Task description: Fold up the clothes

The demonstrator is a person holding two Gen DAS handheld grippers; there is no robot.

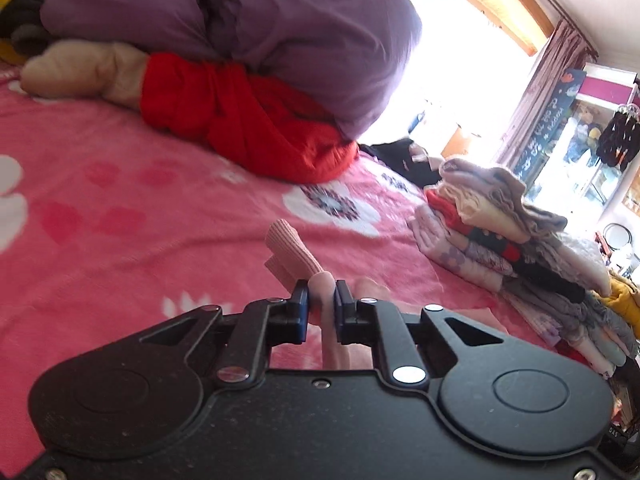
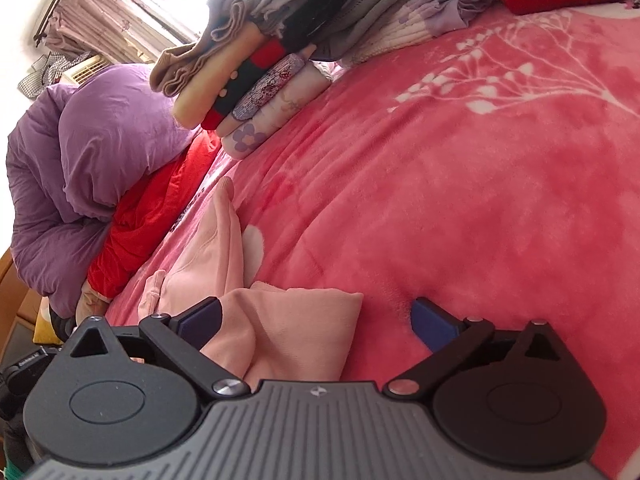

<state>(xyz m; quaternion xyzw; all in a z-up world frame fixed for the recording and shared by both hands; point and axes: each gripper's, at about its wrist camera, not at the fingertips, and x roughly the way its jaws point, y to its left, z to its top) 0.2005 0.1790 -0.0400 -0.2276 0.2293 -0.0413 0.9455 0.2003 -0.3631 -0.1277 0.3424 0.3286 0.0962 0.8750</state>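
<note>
A pale pink garment [image 2: 280,328] lies partly folded on the pink flowered blanket [image 2: 480,200]. My right gripper [image 2: 316,320] is open, its jaws wide apart around the garment's folded edge. My left gripper [image 1: 322,308] is shut on a fold of the same pink garment [image 1: 322,286], whose ribbed cuff [image 1: 288,248] sticks up just beyond the fingers. A stack of folded clothes [image 1: 500,236] stands on the blanket to the right in the left wrist view and at the top in the right wrist view [image 2: 280,64].
A purple duvet [image 1: 260,20] lies heaped over red cloth [image 1: 248,124] at the far side of the bed. A beige cloth [image 1: 80,72] lies beside it. A bright window [image 1: 460,64] with curtains is behind. The purple duvet also shows at left in the right wrist view [image 2: 92,140].
</note>
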